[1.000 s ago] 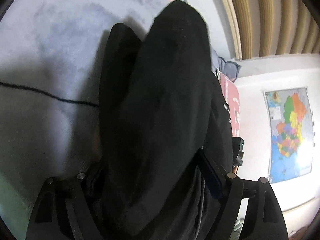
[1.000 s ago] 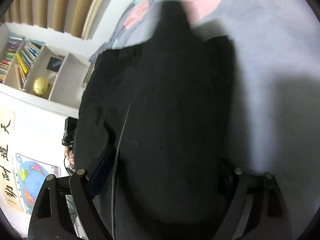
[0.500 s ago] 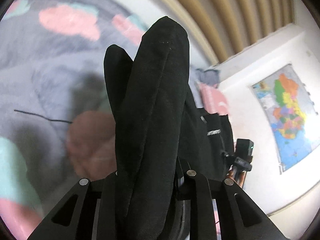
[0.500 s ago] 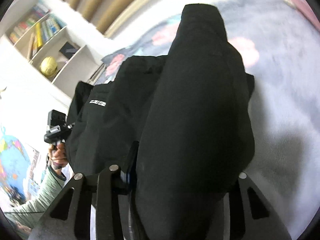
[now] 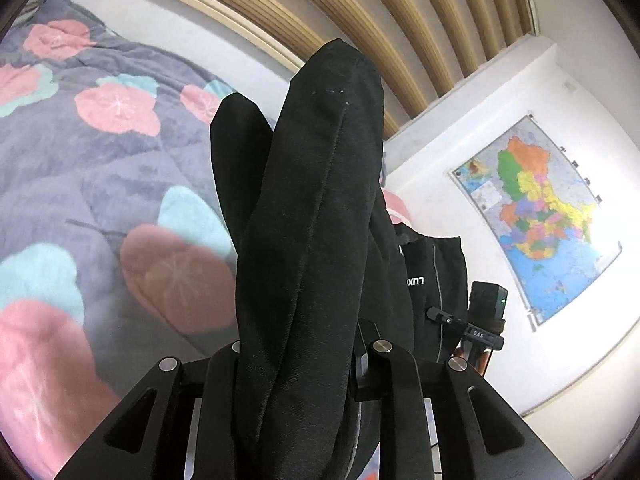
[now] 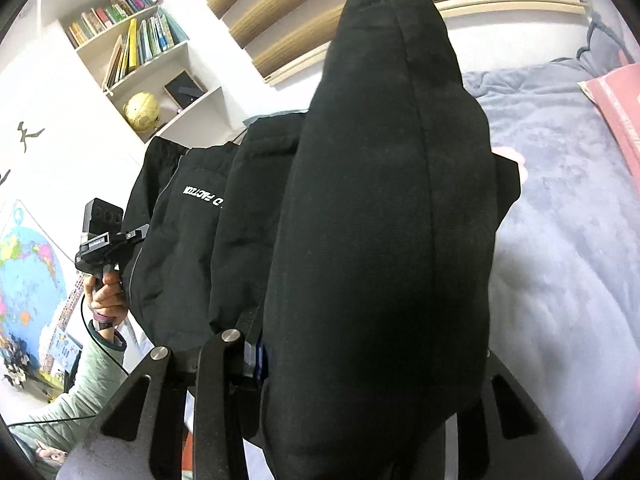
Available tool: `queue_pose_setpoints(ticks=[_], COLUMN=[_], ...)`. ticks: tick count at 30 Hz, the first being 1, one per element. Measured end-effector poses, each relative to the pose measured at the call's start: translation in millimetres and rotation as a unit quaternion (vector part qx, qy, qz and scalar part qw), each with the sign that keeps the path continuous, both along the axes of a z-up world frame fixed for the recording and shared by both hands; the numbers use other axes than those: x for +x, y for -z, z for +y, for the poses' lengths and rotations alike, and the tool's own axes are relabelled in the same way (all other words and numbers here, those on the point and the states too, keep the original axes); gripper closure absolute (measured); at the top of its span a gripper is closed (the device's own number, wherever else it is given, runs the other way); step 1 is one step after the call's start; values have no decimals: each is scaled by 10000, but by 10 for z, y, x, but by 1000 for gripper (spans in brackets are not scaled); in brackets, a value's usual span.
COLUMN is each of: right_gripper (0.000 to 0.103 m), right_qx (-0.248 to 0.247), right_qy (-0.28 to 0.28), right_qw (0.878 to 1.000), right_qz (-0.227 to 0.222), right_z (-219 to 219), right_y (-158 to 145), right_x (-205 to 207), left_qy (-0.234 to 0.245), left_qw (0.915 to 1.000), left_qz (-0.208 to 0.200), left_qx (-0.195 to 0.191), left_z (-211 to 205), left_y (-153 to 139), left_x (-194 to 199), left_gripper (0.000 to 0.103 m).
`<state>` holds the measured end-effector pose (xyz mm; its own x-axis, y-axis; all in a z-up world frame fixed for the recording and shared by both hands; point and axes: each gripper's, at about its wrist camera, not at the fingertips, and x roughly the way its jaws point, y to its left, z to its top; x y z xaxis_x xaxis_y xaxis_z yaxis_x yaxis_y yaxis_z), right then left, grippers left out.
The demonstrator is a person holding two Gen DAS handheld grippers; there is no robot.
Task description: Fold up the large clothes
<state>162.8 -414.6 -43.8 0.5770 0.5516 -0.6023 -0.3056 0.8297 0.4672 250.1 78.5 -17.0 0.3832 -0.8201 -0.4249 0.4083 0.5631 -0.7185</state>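
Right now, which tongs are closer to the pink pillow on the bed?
Right. The pillow lies right of the right tongs; the left tongs are across the black garment, further left.

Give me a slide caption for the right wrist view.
Right gripper clamps a lifted black garment above the grey blanket.

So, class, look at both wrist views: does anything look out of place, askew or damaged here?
Nothing stands out. Both tongs, left and right, are shut on the black garment, which hangs bunched between them above the floral quilt. No tears or stains show. The wall map hangs flat.
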Motion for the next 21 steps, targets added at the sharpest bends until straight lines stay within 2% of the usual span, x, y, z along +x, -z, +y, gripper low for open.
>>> queue_pose_setpoints(ticks=[3,8,11,14,17,18,20,21], right_gripper=[60,60,60,60,60,59,57,55], right_qx=[-32,18,72,110,-71,-41,344,383], right_qy=[25,106,177,247,429,539,679,752], right_qw=[9999,9984,9956,9908,9869,9863,9822,9805], right_qz=[123,555,918,1323,1556,1561,1719,1775], right_z=[6,28,21,-23,-95,-177,-356,-441], right_y=[6,240,493,875,1208,1272,1412,1477], right_x=[-68,-38,-118,-136,-140,-154,-187,-221], left_qy=[20,60,89,87,-105,-202,-293,-328], left_qw=[10000,9992,9968,9941,9914,9909,9882,9848], left_qz=[47,379,789,1057,1174,1209,1493,1702], left_qx=[47,121,121,222,573,562,190,-78], left_z=[76,110,113,113,136,176,337,441], left_y=[21,375,787,1166,1594,1683,1951,2110], left_x=[-223,-446,-517,-516,-428,-399,-317,-290], left_gripper=[78,78,78,78,76,74,71,68])
